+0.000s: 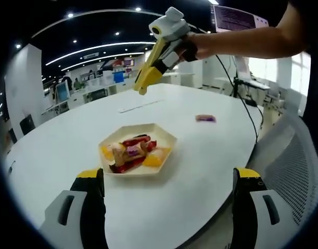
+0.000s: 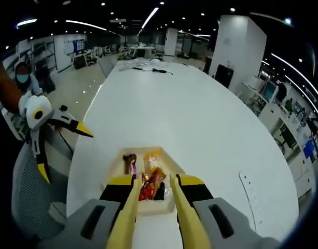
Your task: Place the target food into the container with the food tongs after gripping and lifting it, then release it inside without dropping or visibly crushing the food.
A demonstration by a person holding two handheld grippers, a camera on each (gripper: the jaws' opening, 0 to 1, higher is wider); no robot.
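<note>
Right gripper [image 2: 152, 199] holds yellow food tongs [image 2: 151, 207] above the hexagonal container [image 1: 164, 136] on the white table [image 1: 200, 171]. Tong arms stand slightly apart, nothing pinched between them. Wrapped snacks [image 1: 132, 153] already lie in the container. A purple packet [image 1: 205, 118] lies apart on the table, far right.

Left gripper [image 1: 166, 199] jaws spread wide, empty.

Risk: squeezing hard could crush a snack; a loose pinch could drop it. Path to the packet is unobstructed.

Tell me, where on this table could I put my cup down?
The white table is bare beyond the hexagonal tray, toward its far end. Also between tray and purple packet. Crowded: the tray itself, full of snacks, under the tongs.
</note>
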